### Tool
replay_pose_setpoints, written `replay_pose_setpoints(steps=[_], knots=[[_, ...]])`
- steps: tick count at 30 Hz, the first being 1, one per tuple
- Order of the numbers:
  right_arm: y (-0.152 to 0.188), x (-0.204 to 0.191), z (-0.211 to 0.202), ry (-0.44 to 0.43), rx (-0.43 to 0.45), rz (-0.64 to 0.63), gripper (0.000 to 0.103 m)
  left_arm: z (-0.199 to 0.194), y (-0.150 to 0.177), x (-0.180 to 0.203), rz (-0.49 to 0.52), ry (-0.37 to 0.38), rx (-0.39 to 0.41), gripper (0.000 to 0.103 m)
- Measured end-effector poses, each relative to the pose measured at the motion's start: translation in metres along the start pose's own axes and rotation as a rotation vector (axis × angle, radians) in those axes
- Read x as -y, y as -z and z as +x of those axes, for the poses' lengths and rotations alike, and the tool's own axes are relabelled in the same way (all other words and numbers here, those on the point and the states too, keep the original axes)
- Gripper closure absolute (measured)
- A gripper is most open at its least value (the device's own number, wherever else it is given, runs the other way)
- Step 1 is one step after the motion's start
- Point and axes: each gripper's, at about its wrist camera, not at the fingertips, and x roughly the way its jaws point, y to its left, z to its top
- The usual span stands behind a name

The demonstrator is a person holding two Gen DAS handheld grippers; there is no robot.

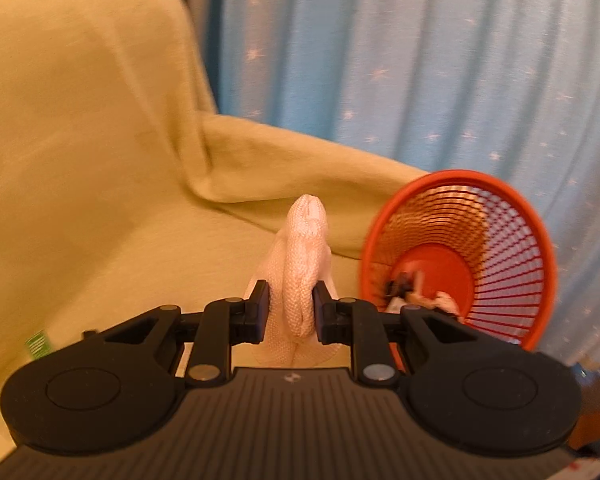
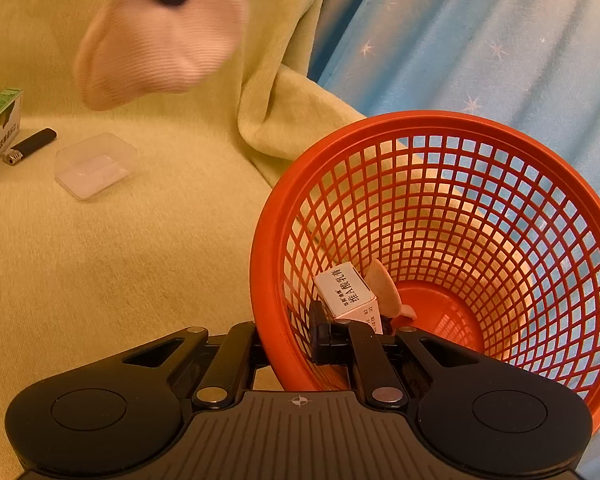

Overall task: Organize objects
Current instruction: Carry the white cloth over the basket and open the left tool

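While gripping sock [image 1: 300, 264], left fingers [image 1: 260, 304] raised.

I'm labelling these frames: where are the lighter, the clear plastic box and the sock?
lighter [image 2: 31, 145], right wrist view, on its black body.
clear plastic box [image 2: 95, 165], right wrist view, on its lid.
sock [image 1: 300, 276], left wrist view, on the folded fabric between the fingers.

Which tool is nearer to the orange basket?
Right. The right tool is clamped on the orange basket rim. The left tool holds a white sock above the couch, apart from it.
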Motion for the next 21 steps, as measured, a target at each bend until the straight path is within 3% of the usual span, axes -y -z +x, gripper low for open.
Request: replay_pose_setpoints(steps=[11, 13, 16, 21], knots=[[-0.001, 0.000, -0.001, 0.005, -0.003, 0.007, 0.098, 0.011, -0.030, 0.060, 0.116, 0.206, 0.015, 0.085], [-0.001, -0.001, -0.001, 0.005, -0.002, 0.009, 0.098, 0.017, -0.036, 0.075, 0.126, 0.239, 0.026, 0.082], [-0.002, -0.001, -0.002, 0.005, -0.001, 0.012, 0.098, 0.028, -0.044, 0.092, 0.122, 0.289, 0.058, 0.068], [-0.003, -0.002, 0.000, 0.001, 0.000, 0.008, 0.098, 0.026, -0.047, 0.088, 0.097, 0.248, 0.091, 0.068]])
